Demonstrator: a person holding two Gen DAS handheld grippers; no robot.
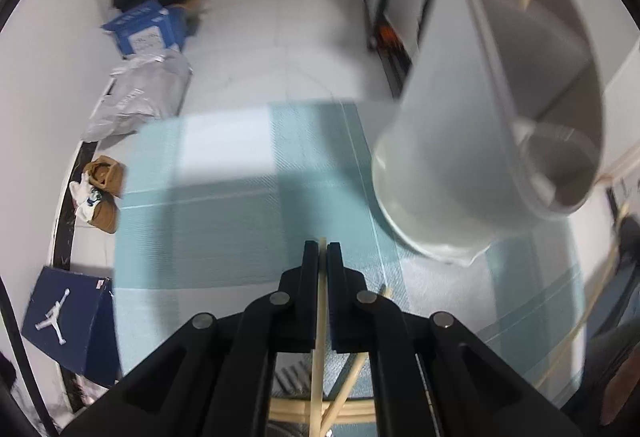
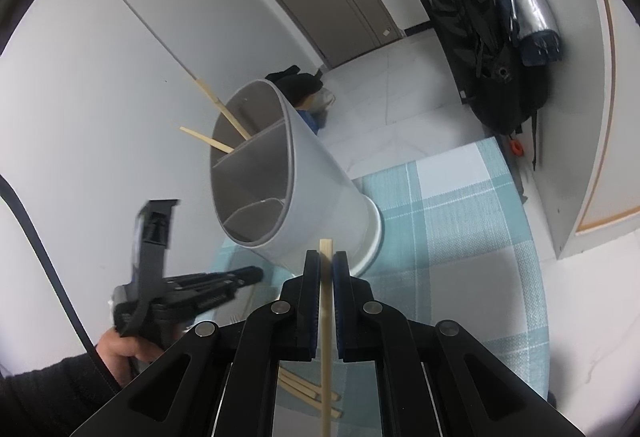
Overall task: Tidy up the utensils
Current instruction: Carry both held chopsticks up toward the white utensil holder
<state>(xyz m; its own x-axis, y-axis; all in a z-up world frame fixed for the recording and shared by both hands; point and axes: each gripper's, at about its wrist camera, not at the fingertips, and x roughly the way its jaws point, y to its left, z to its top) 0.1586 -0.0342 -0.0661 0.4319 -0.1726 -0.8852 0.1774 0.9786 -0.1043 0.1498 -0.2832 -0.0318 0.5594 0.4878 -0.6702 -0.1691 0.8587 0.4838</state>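
A grey utensil holder [image 2: 316, 193] with inner dividers stands on the checked teal tablecloth [image 2: 452, 237]; two wooden chopsticks [image 2: 226, 113] lean in its far compartment. It also shows in the left wrist view [image 1: 452, 157], close at the upper right. My left gripper [image 1: 323, 249] is shut on a wooden chopstick [image 1: 319, 357], left of the holder. My right gripper [image 2: 326, 257] is shut on another chopstick [image 2: 326, 337], just in front of the holder's base. The left gripper [image 2: 244, 275] also shows in the right wrist view, at the lower left.
More loose chopsticks [image 2: 308, 389] lie on the cloth under my right gripper, and others [image 1: 348, 377] under my left. Shoe boxes [image 1: 68, 321], slippers [image 1: 102, 193] and bags lie on the floor past the table's edge. Coats [image 2: 472, 21] hang at the right.
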